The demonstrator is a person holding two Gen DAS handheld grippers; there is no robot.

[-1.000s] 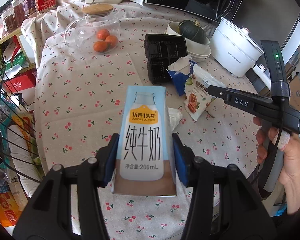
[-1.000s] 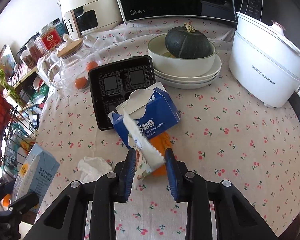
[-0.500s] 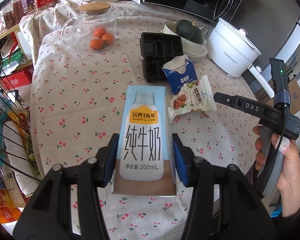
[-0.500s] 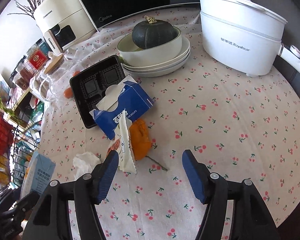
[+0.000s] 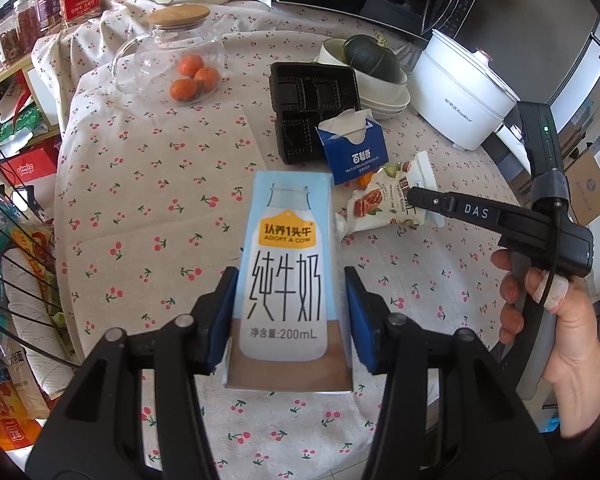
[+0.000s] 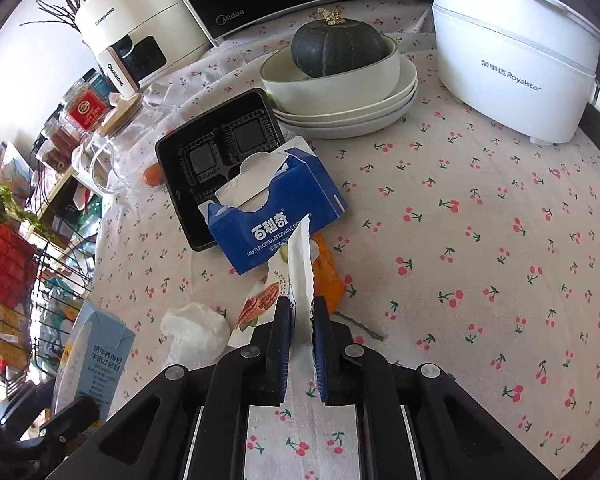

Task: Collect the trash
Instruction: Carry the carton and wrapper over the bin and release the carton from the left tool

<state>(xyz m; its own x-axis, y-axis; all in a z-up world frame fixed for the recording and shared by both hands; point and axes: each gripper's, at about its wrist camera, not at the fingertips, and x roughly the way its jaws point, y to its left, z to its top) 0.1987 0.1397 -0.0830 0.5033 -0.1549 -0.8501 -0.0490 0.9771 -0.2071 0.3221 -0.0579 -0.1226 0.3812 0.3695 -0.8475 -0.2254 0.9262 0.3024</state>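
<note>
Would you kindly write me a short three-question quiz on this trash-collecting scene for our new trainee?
1. True or false: the left gripper holds a milk carton upright between its pads.
2. What is pinched in the right gripper? A) the blue biscuit box B) a nut snack wrapper C) the crumpled tissue
3. Fill in: the dark green squash sits in a white ____ on stacked plates.

Key
1. True.
2. B: the wrapper's white edge runs between the closed pads; the box and the tissue lie on the tablecloth.
3. bowl.
</note>
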